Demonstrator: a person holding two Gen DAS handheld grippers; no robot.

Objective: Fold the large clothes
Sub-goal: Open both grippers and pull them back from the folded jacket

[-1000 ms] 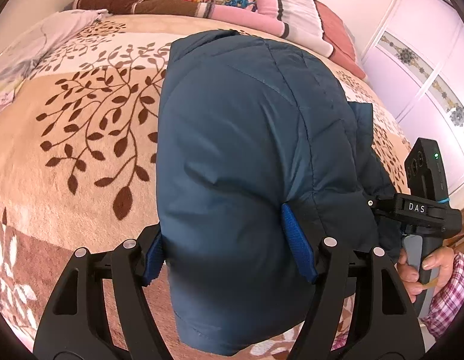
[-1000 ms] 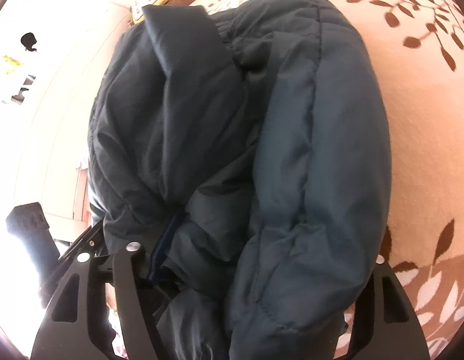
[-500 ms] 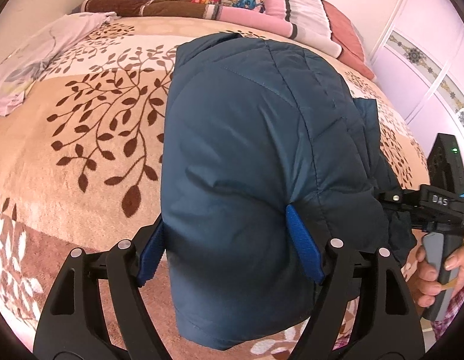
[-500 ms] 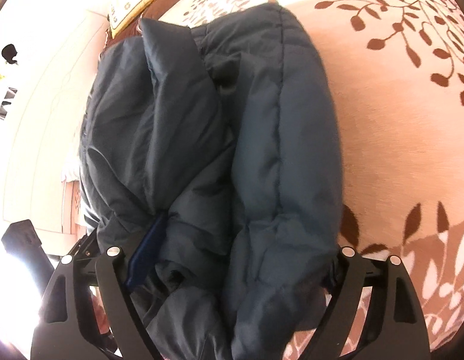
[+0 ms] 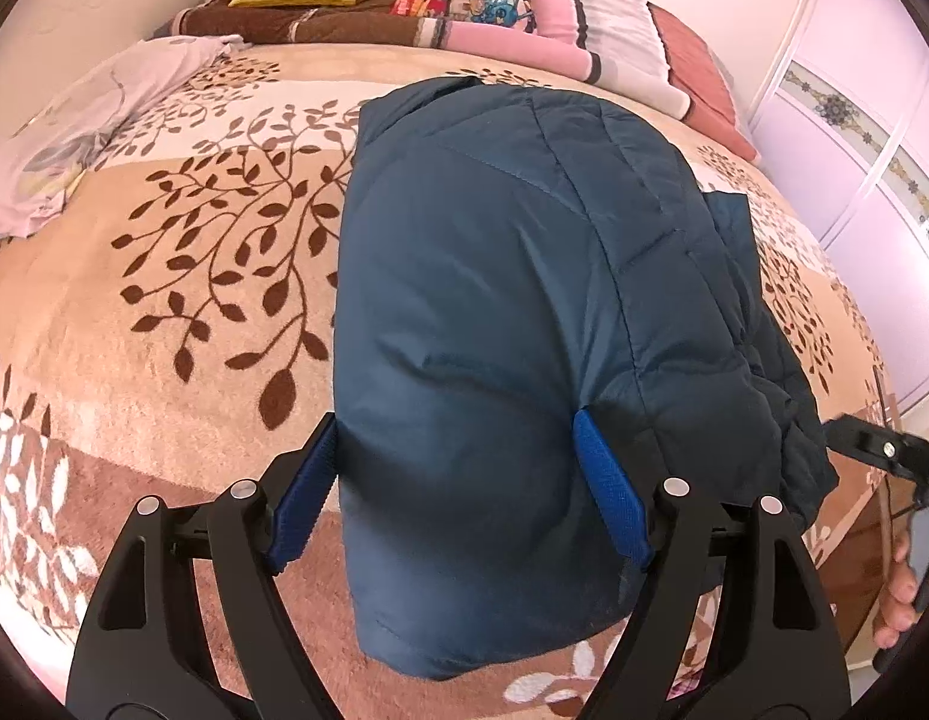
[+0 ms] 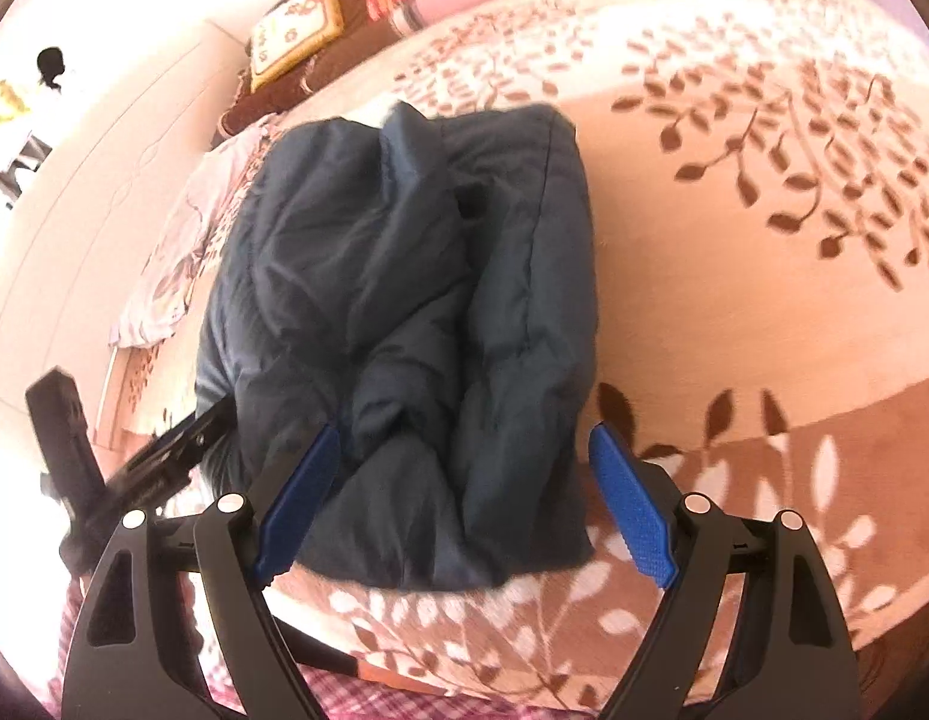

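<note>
A dark blue padded jacket [image 5: 512, 312] lies folded into a thick bundle on the bed; it also shows in the right wrist view [image 6: 404, 324]. My left gripper [image 5: 458, 492] is open, its blue pads standing at either side of the bundle's near end. My right gripper [image 6: 464, 498] is open and empty, its pads standing wide apart just short of the bundle's near edge. The right gripper also shows at the right edge of the left wrist view [image 5: 884, 456], held by a hand. The left gripper shows at the left in the right wrist view [image 6: 164, 456].
The bed has a beige blanket with brown leaf print [image 5: 164, 276]. A pale lilac cloth [image 5: 86, 120] lies at the far left. Pillows and a striped blanket [image 5: 464, 0] line the head. White wardrobe doors [image 5: 872, 138] stand at the right.
Both grippers have pulled back from the jacket. The right gripper, earlier pressed into the folds, now stands clear with its jaws wide. The bundle rests on the bed.
</note>
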